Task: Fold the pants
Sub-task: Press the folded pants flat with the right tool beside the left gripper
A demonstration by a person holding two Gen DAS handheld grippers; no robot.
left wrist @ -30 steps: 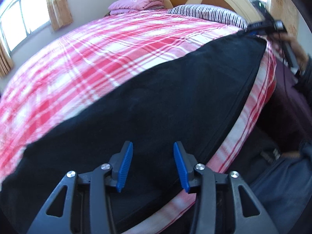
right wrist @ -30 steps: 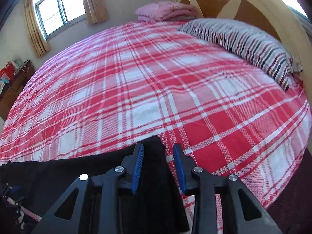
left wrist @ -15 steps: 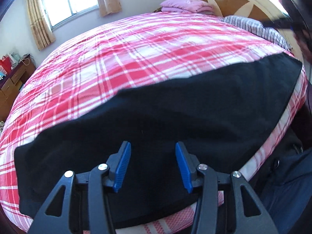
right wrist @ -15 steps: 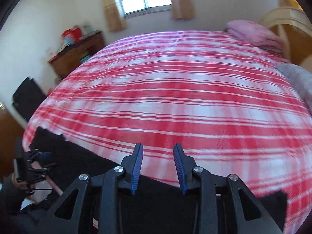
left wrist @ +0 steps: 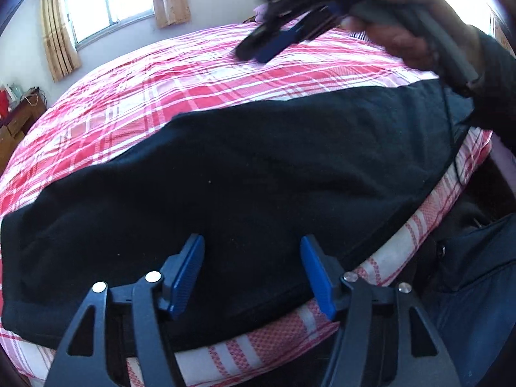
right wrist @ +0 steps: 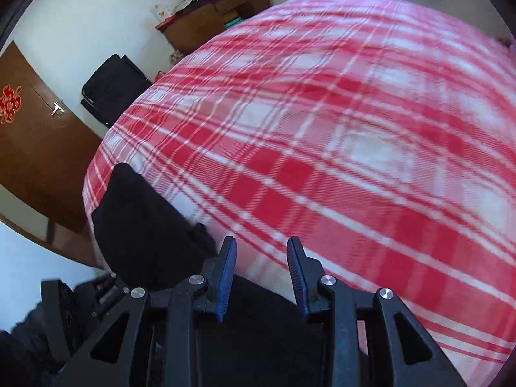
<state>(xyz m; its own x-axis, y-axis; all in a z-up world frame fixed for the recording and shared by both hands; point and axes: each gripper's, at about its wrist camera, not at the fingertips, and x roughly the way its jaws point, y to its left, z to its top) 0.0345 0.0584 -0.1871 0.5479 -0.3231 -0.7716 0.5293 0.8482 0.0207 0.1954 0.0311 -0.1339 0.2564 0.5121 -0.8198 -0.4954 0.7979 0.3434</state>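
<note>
Here the black pants lie lengthwise along the bed's near edge, directly under the left gripper, fingers opening and empty; right gripper, narrow and empty, hovers further along.

The far stretch of my bedspread is bare plaid, room enough for either gripper to sweep across. Along the near edge the black pants cover the surface. My right gripper crosses above them, blocking the upper right path. Beyond the bed's foot, a wooden desk and what looks like a dark folded chair crowd the wall.
</note>
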